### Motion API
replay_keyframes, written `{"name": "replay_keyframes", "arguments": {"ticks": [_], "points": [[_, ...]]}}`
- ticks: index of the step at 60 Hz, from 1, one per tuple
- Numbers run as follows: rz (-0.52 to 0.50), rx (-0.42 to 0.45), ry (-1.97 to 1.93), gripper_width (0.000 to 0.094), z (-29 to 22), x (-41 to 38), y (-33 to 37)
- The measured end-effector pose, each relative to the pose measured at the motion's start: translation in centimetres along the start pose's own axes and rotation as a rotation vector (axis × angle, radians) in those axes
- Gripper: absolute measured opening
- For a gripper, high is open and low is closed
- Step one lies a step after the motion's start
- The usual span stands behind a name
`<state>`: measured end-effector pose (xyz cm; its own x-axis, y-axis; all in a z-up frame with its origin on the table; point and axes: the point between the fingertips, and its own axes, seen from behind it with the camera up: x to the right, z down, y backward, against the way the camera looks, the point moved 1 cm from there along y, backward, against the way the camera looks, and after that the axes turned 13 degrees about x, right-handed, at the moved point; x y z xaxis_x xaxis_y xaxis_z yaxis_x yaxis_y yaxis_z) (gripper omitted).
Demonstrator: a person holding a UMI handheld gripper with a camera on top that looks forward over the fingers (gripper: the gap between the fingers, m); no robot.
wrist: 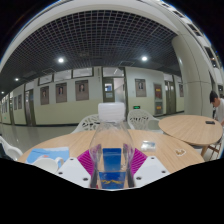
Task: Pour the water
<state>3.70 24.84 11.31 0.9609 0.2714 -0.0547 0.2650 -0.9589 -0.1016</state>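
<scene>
Across the lower half of the frame we see a round wooden table, and at the right a second round table. At centre, behind them, we find white chairs. The back wall carries framed pictures, under a dark grid ceiling with small lights.

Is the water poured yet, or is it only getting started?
Picking up looks done: the hand-held gripper is shut on the bottle, a clear one with a white cap and a blue label, held upright above the wooden table. The pouring is left. No cup or glass shows, so I cannot tell where the water will go.
</scene>
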Motion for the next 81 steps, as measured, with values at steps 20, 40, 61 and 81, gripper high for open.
{"name": "replay_keyframes", "arguments": {"ticks": [20, 40, 61, 81], "points": [[-0.066, -0.004, 0.047, 0.042, 1.7, -1.5, -1.0], [-0.059, -0.101, 0.078, 0.086, 2.3, -1.5, 0.3], [-0.188, -0.13, 0.037, 0.0847, 0.0, -2.5, 11.5], [-0.287, -0.135, -0.066, 0.0848, -1.7, -4.9, 20.4]]}}
